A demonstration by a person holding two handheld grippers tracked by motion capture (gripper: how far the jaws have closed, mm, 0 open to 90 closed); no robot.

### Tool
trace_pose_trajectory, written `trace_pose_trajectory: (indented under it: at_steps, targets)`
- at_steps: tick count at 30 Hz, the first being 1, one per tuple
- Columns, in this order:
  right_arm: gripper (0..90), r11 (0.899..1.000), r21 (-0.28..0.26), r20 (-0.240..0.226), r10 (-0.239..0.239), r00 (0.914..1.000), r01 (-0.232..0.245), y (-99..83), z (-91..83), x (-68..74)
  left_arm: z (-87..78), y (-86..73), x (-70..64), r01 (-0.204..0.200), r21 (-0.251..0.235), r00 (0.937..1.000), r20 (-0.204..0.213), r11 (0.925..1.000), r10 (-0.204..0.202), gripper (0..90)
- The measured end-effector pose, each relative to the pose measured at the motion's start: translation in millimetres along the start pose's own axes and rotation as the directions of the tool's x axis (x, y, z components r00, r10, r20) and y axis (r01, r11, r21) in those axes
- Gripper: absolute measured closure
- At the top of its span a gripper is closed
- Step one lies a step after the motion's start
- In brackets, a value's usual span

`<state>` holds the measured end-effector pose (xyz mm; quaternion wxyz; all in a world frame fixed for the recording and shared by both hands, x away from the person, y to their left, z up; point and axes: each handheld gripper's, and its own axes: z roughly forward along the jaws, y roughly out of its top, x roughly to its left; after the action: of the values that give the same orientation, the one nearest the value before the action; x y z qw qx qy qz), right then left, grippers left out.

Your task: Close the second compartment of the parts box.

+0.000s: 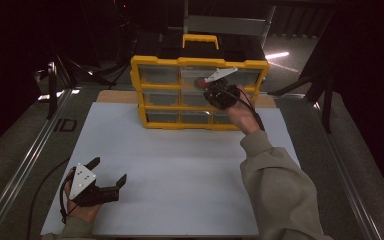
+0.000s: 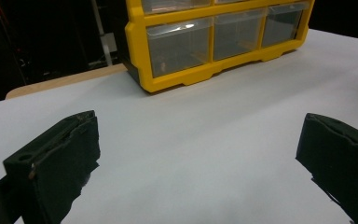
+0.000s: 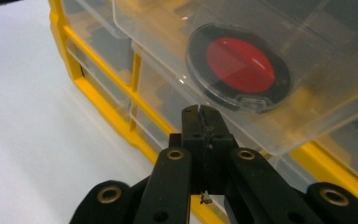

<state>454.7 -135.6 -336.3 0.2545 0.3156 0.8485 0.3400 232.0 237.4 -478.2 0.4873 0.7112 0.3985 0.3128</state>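
A: Right gripper view: the clear drawer point(image 3: 242, 88) sits partly pulled out of the yellow organizer point(image 3: 102, 107), and a red disc in a black ring point(image 3: 240, 65) lies inside it

B: And the right hand-held gripper point(image 3: 199, 114)?

A: Jaws pressed together right at the drawer's front edge. They look pinched on the lip, though I can't be sure the plastic is actually between them

B: Which drawer, from the high view?

A: Upper row, about the middle of the organizer point(image 1: 155, 62), which stands at the far end of the counter point(image 1: 180, 165). The right hand-held gripper point(image 1: 215, 92) is up against it

B: The left one?

A: The left hand-held gripper point(image 1: 111, 172) rests near the counter's near left corner, jaws spread wide, holding nothing, well apart from the organizer

B: So how far along?

A: I'd judge the drawer is mid-travel. Whether it's opening or closing, the pictures don't say. The disc is not yet touched, and every other drawer looks shut
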Motion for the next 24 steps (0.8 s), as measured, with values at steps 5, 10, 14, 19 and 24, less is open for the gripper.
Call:
trace_pose_trajectory:
  at_steps: [5, 10, 14, 19, 24]
  targets:
    - [90.0, 1.000, -0.006, 0.010, 0.007, 0.9999, -0.007, 1.7, -1.8, -2.3, 0.2, 0.0, -0.2, -0.001, 0.000, 1.0000, -0.001, 1.0000, 0.001, 0.0]
    - [90.0, 1.000, -0.016, 0.018, 0.013, 0.9998, -0.012, 4.9, -3.0, -3.3, 0.2, 0.0, -0.1, -0.001, -0.001, 1.0000, -0.001, 1.0000, 0.001, 0.0]
    - [90.0, 1.000, -0.019, 0.030, 0.009, 0.9995, -0.009, 7.5, -3.0, -2.6, 0.0, 0.1, -0.3, -0.001, -0.001, 1.0000, 0.001, 1.0000, 0.001, 0.0]
    - [90.0, 1.000, -0.021, 0.039, 0.015, 0.9991, -0.014, 8.2, -1.1, -3.4, -0.3, -0.1, -0.2, -0.001, -0.002, 1.0000, 0.001, 1.0000, 0.001, 0.0]
    - [90.0, 0.999, -0.031, 0.050, 0.027, 0.9984, -0.025, 8.9, 1.8, -4.0, 0.0, -0.1, -0.3, 0.000, -0.002, 1.0000, 0.001, 1.0000, 0.000, 0.0]
